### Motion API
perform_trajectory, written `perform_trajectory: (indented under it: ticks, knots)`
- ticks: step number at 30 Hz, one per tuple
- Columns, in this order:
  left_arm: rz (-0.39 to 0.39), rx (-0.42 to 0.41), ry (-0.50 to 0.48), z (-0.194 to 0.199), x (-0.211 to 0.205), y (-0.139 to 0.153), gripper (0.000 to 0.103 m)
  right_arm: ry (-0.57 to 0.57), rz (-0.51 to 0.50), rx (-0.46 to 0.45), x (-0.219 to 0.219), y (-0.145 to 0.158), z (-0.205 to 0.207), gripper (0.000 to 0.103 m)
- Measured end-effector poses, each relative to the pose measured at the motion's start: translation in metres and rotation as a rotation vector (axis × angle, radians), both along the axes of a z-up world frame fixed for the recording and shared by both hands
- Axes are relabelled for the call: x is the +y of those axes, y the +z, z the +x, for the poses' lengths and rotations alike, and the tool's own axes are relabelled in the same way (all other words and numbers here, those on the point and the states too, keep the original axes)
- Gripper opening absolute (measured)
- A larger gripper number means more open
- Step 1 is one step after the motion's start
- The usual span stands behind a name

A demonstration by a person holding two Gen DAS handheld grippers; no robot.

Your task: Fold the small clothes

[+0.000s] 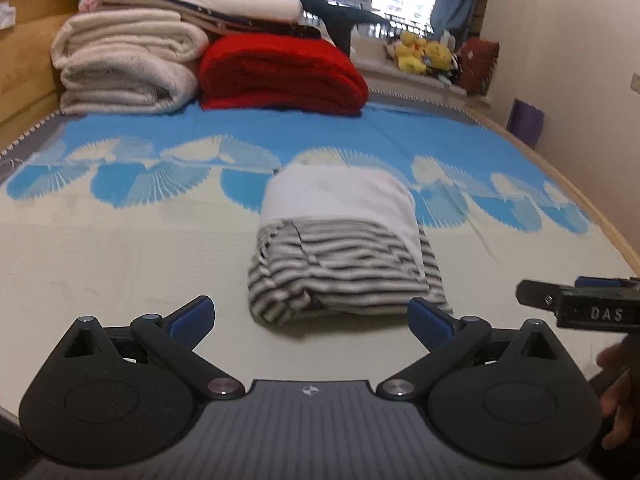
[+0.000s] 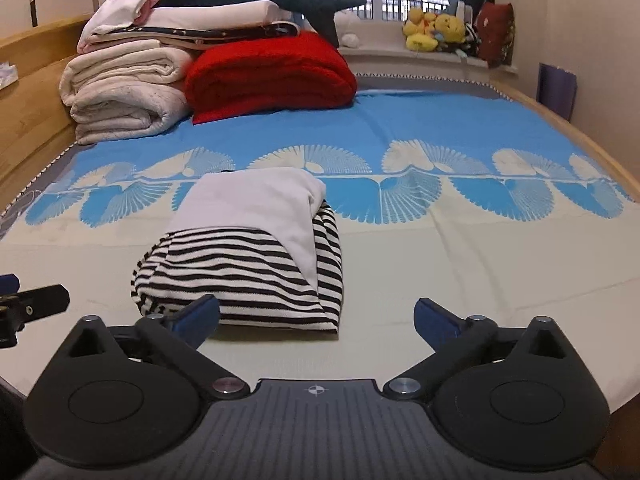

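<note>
A small garment, white on top with black-and-white stripes below, lies folded into a compact bundle on the bed; it shows in the left wrist view (image 1: 340, 248) and in the right wrist view (image 2: 248, 248). My left gripper (image 1: 311, 320) is open and empty, just in front of the bundle's near edge. My right gripper (image 2: 318, 318) is open and empty, its left fingertip (image 2: 200, 314) close to the bundle's near edge. The right gripper's body also shows at the right edge of the left wrist view (image 1: 580, 308).
The bed sheet (image 2: 460, 264) is cream in front and blue with fan patterns farther back. Stacked cream blankets (image 2: 124, 92) and a red blanket (image 2: 268, 76) sit at the back left. Plush toys (image 2: 436, 30) line the windowsill. A wooden bed edge (image 2: 600, 148) runs on the right.
</note>
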State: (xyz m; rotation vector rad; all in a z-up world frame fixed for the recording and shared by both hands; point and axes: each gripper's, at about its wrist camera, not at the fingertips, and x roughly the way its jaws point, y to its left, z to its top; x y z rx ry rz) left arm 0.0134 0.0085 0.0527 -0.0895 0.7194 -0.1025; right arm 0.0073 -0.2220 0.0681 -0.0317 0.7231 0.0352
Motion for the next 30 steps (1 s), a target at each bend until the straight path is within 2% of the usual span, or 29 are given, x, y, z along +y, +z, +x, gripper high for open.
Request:
perform_trajectory:
  ticks: [2, 7, 11, 15, 18, 30]
  knots:
    - [0.0, 0.045, -0.011, 0.002, -0.004, -0.006, 0.102, -0.017, 0.009, 0.012, 0.0, -0.006, -0.002, 0.102]
    - [0.09, 0.025, 0.034, 0.008, -0.013, -0.017, 0.103, -0.056, 0.014, -0.005, 0.004, -0.011, -0.006, 0.102]
    - [0.08, 0.027, 0.063, 0.016, -0.012, -0.02, 0.102, -0.068, -0.016, -0.05, 0.005, -0.009, -0.007, 0.102]
    - [0.081, 0.044, 0.077, 0.022, -0.01, -0.025, 0.102, -0.063, -0.016, -0.044, 0.007, -0.011, -0.004, 0.102]
    - [0.055, 0.07, 0.094, 0.026, -0.009, -0.029, 0.102, -0.05, -0.036, -0.071, 0.012, -0.014, -0.006, 0.102]
    - [0.051, 0.05, 0.086, 0.028, -0.011, -0.029, 0.102, -0.04, -0.037, -0.066, 0.021, -0.018, -0.002, 0.102]
